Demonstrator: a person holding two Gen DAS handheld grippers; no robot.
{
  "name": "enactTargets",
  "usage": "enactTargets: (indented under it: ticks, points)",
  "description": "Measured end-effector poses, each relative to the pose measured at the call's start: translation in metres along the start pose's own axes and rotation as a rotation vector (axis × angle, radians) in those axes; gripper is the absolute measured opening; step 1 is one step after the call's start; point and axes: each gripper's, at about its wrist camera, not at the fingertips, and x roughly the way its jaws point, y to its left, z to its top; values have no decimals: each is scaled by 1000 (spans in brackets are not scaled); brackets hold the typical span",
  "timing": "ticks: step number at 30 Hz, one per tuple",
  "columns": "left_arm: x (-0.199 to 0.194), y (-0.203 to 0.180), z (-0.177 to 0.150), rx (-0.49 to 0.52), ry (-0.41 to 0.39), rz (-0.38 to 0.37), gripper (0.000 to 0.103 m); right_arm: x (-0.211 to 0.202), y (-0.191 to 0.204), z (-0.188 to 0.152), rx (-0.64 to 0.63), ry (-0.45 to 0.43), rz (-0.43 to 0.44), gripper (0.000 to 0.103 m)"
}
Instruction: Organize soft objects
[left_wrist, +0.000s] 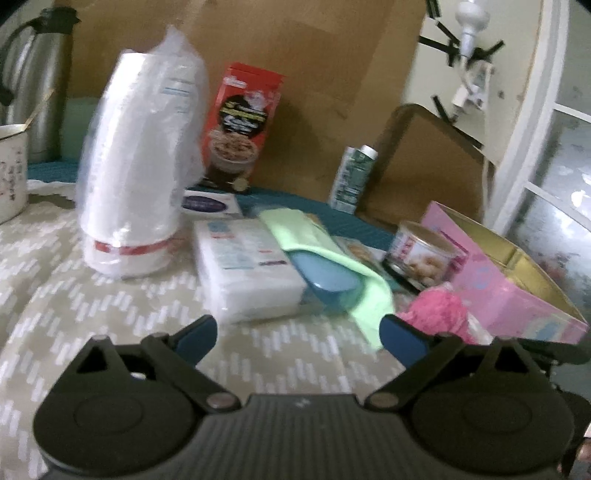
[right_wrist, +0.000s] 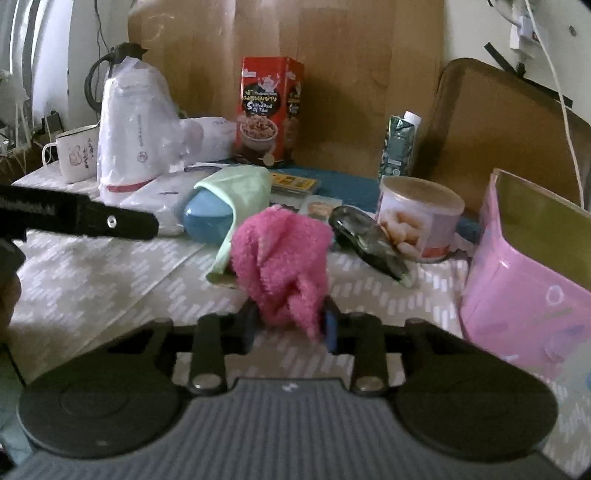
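The right gripper (right_wrist: 290, 326) is clamped on a fluffy pink cloth (right_wrist: 282, 254), whose lower folds are pinched between the blue fingertips (right_wrist: 330, 328) while the rest bunches up in front of them, above the patterned tablecloth (right_wrist: 92, 273). Just behind it, a pale green cloth (right_wrist: 240, 184) drapes over a blue case (right_wrist: 207, 218). An open pink box (right_wrist: 524, 291) stands to the right, near a snack can (right_wrist: 419, 218). The left gripper (left_wrist: 299, 332) hangs spread wide with nothing between its fingers; the pink cloth (left_wrist: 439, 310) sits just beyond its right fingertip, beside the pink box (left_wrist: 491, 284), and a white tissue pack (left_wrist: 247, 266) lies ahead.
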Motion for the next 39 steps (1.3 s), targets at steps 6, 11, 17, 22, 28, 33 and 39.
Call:
enactTargets:
  ticks: [6, 11, 17, 22, 28, 33, 39]
  points:
    - [7, -31, -3, -15, 81, -170, 96, -23, -6, -15, 44, 14, 42, 35]
    - [10, -81, -5, 92, 94, -214, 100, -43, -12, -30, 83, 7, 51, 35]
    - [37, -124, -18, 188, 211, -261, 88, -62, -26, -44, 145, -21, 55, 34]
    - [60, -136, -20, 136, 318, -375, 56, -66, -35, -51, 180, -44, 47, 34]
    - [58, -170, 5, 189, 265, -443, 55, -83, -56, -45, 214, -110, -7, 33]
    - [65, -220, 40, 302, 193, -455, 56, -100, -82, -25, 217, -247, -101, 33]
    - [115, -258, 58, 334, 167, -400, 64, -83, -132, -5, 312, -285, -209, 33]
